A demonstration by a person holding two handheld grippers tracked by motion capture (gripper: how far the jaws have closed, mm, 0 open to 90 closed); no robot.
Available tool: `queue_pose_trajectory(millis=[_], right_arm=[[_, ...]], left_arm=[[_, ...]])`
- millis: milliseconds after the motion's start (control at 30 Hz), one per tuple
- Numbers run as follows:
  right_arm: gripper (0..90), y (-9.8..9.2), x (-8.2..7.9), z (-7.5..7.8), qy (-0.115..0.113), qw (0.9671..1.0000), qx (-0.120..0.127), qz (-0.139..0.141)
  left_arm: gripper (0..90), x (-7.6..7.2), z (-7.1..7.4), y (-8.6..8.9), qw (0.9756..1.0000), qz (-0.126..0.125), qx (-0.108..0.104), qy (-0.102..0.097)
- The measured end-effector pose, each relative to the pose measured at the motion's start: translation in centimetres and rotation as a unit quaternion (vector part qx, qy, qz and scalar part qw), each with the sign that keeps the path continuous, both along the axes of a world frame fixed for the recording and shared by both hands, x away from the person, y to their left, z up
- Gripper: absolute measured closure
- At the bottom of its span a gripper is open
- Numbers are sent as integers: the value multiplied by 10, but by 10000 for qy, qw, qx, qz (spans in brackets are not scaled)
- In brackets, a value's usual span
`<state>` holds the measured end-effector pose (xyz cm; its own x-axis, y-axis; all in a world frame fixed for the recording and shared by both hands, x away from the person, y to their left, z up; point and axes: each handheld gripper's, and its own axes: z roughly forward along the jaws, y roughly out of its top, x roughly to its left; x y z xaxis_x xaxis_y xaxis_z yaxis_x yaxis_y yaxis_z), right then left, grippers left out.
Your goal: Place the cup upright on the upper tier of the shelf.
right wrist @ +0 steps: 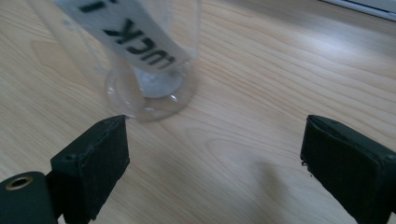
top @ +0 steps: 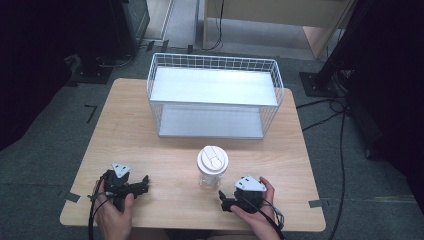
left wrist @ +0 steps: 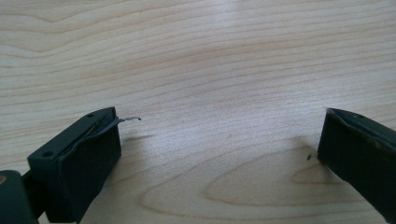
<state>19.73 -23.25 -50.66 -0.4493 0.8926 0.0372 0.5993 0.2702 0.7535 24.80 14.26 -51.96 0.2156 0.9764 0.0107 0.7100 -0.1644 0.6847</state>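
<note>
A clear plastic cup (top: 212, 170) with a white lid stands upright near the middle front of the wooden table (top: 150, 145). In the right gripper view its clear base and a grey label with black letters (right wrist: 140, 51) sit just ahead and to the left of the jaws. My right gripper (top: 223, 201) lies low at the front, just right of and below the cup, open with nothing between its fingers (right wrist: 100, 163). My left gripper (top: 145, 183) rests at the front left, open over bare wood, jaws wide apart (left wrist: 219, 149).
A white wire basket rack (top: 215, 95) with two grey shelves stands at the back middle of the table. Black stands and cables lie on the floor around the table. Bare wood lies between the cup and the rack.
</note>
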Motion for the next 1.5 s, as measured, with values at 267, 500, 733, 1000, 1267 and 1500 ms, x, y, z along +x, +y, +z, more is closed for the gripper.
queue_pose_trajectory(millis=[267, 500, 733, 1000, 1267, 1500], right_arm=[[79, 21, 3, 0, -101, 9995, 248, 141], [81, 32, 5, 2, -302, 9982, 516, 19], [112, 40, 8, 9, -616, 9957, 686, -86], [144, 49, 11, 16, -854, 9929, 816, -134], [148, 56, 16, 21, -1158, 9888, 900, -276], [147, 60, 18, 26, -1338, 9854, 983, -371]], left_arm=[[0, 0, 0, 0, 10000, 0, 0, 0], [0, 0, 0, 0, 10000, -1, 1, -5], [0, 0, 0, 0, 10000, -1, 1, -5], [0, 0, 0, 0, 10000, -1, 0, -5], [0, 0, 0, 0, 10000, -2, 1, -4], [0, 0, 0, 0, 10000, -1, 1, -5]])
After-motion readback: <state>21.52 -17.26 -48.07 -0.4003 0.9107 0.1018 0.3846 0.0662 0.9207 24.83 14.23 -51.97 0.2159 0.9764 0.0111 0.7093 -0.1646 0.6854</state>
